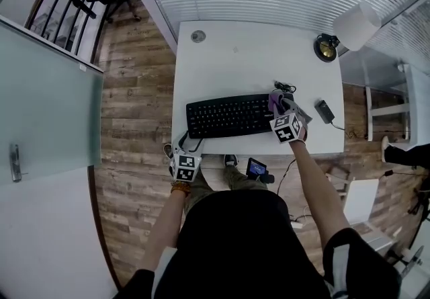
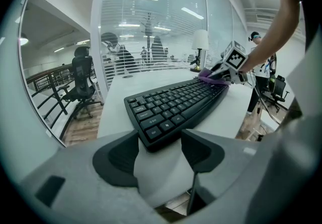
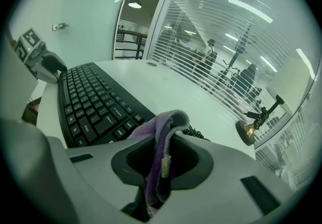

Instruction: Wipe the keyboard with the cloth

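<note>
A person stands at the front edge of a white table (image 1: 235, 56), a hand-held gripper in each hand, with the wiping job apparently at its start or at the end of a pass.

Nearest the body, the left gripper (image 2: 161, 140) sits at the table's front edge. Its jaws are spread apart with nothing clamped between them. The black keyboard (image 1: 228, 116) has its front left corner just beyond the jaw tips, which suggests this gripper is there to steady the board rather than to wipe.

The keyboard lies parallel to the front edge, a little in from it. At its right end the right gripper (image 3: 162, 160) has its jaws closed on a folded purple cloth (image 3: 161, 127). A rounded fold bulges out past the tips and hangs over the outermost keys, so soft fabric, not plastic, would meet the keycaps. Whether the cloth is pressing on the keys cannot be told.

Just behind that end of the keyboard lies a coiled dark cable (image 1: 284, 86), close enough to snag a wide sweep. A small dark device (image 1: 324, 111) rests near the right edge.

At the far right corner stands a desk lamp (image 1: 327, 48), well away from the work. Behind the table is a glass wall with slatted blinds.
</note>
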